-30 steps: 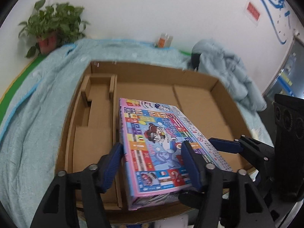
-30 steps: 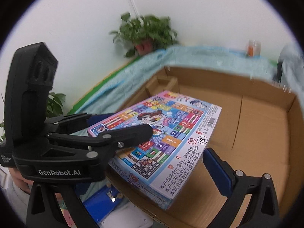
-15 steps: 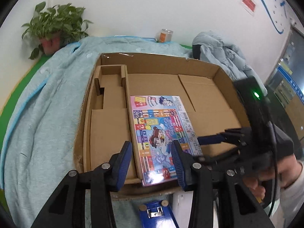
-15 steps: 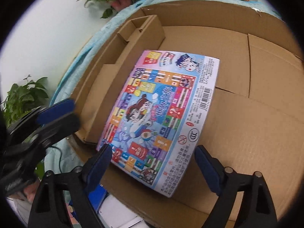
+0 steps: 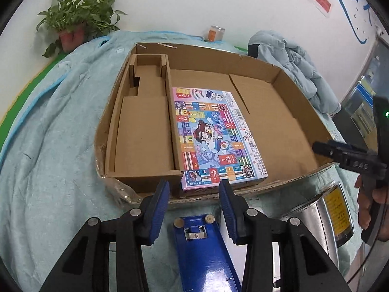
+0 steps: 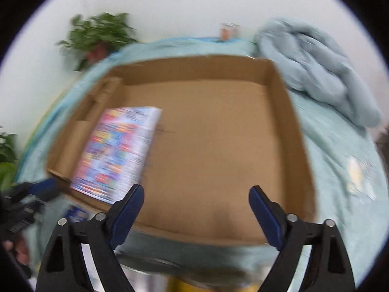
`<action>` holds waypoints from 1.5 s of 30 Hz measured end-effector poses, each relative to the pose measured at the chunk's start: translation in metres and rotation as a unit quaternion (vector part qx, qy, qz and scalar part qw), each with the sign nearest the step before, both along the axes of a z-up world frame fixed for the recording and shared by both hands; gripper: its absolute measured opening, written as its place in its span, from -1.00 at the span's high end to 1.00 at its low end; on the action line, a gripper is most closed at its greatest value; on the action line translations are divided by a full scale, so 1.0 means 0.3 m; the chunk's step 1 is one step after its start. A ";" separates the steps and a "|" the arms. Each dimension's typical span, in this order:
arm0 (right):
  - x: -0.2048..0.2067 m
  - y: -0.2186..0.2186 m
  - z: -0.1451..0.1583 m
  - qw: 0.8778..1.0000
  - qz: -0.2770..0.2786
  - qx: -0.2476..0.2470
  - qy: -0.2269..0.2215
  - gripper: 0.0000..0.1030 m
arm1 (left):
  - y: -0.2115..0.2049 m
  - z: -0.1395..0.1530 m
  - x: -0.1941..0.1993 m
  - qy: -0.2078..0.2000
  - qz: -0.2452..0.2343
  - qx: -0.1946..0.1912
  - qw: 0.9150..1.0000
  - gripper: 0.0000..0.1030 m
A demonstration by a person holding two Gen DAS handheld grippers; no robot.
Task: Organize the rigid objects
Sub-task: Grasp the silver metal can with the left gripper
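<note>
At the left of the left wrist view, a shallow brown cardboard tray [image 5: 279, 112] holds a flat colourful game box [image 5: 214, 136], lying against the tray's cardboard divider, long axis running up the frame. At lower centre the left tool [image 5: 194, 192] hovers spread and empty just below the box's near end, nearest to it. A blue metal object [image 5: 204, 250] lies beneath. The right tool [image 6: 195, 194], its jaws having just been closing, grips nothing, the box toward its left.

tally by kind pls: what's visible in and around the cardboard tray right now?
Cardboard tray: 1
Board game box, flat in the tray: 1
Potted plant by the wall: 1
Small can by the wall: 1
Metal tin: 1
Blue flat object: 1
Total: 6
</note>
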State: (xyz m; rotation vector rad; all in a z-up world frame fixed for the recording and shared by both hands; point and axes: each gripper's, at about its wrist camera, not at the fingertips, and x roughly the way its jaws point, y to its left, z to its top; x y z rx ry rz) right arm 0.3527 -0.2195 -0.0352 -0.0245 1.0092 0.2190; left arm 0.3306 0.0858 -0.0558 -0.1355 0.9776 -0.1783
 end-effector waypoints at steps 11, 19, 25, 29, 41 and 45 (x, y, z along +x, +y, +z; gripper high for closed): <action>-0.057 -0.060 -0.070 0.999 -0.022 -0.005 0.023 0.13 | 0.013 0.031 -0.032 -0.008 0.024 -0.005 1.000 0.14; -0.266 -0.050 0.099 0.995 0.020 0.057 -0.080 -1.00 | 0.002 0.203 -0.253 -0.134 0.053 0.050 0.988 -0.99; -0.389 -0.065 0.120 0.991 0.032 0.100 -0.077 -1.00 | -0.051 0.240 -0.376 -0.144 0.064 0.056 0.986 -0.99; -0.468 -0.067 0.161 0.988 0.058 0.116 -0.084 -1.00 | -0.089 0.249 -0.444 -0.137 0.050 0.032 0.989 -0.99; -0.600 -0.096 0.131 0.988 0.050 0.123 -0.084 -0.99 | -0.258 0.229 -0.562 -0.112 0.017 -0.002 0.993 -0.99; -0.638 -0.050 0.082 0.989 0.068 0.116 -0.062 -0.99 | -0.270 0.205 -0.571 -0.095 0.014 -0.003 0.995 -0.99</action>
